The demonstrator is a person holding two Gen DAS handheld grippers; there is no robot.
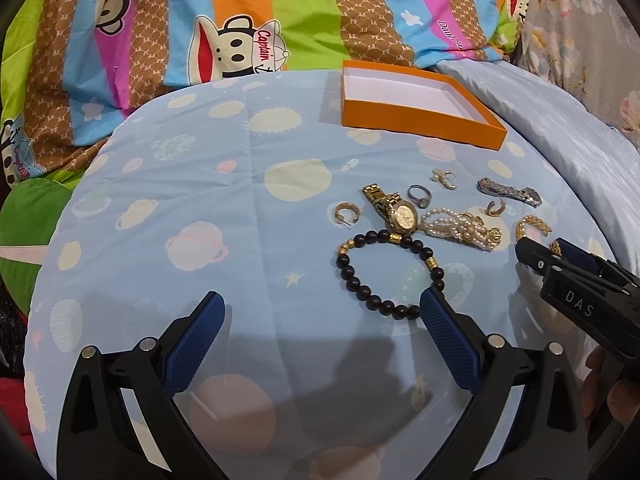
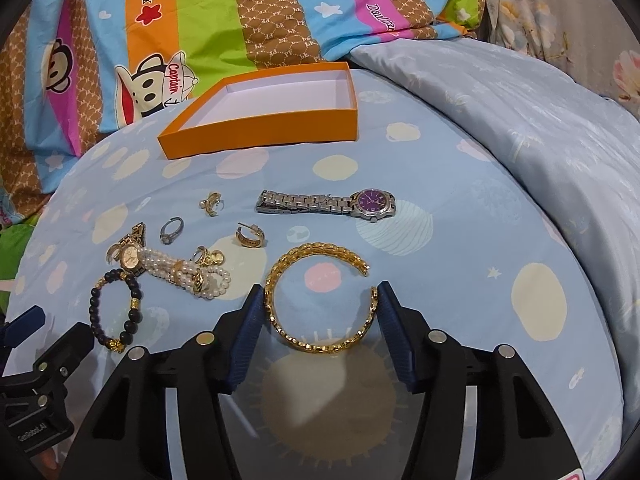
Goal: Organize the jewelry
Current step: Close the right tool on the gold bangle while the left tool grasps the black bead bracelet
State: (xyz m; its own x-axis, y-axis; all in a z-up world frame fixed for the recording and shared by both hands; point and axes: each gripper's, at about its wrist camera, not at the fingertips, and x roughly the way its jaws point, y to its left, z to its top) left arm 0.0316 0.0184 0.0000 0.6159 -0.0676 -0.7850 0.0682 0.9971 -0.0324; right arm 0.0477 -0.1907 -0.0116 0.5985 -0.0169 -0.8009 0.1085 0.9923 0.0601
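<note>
1. A light-blue planet-print cushion (image 2: 460, 208) carries everything.
2. An open orange box (image 2: 260, 128) is set at its far side.
3. Nearer are laid a silver watch (image 2: 328, 202), a gold bangle (image 2: 316, 300), a black bead bracelet (image 1: 390, 270), a pearl bracelet (image 1: 460, 230), a gold watch (image 1: 394, 210), rings and earrings.

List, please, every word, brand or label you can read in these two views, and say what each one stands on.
"Captain": cartoon monkey's cap on the striped sheet.
"Daulfrank": orange and pink stripes of that sheet.
"DAS": side of the right gripper.
"GenRobot.AI": body of the left gripper.
Purple watch dial markings: too small to read.
Gold watch dial: too small to read.
</note>
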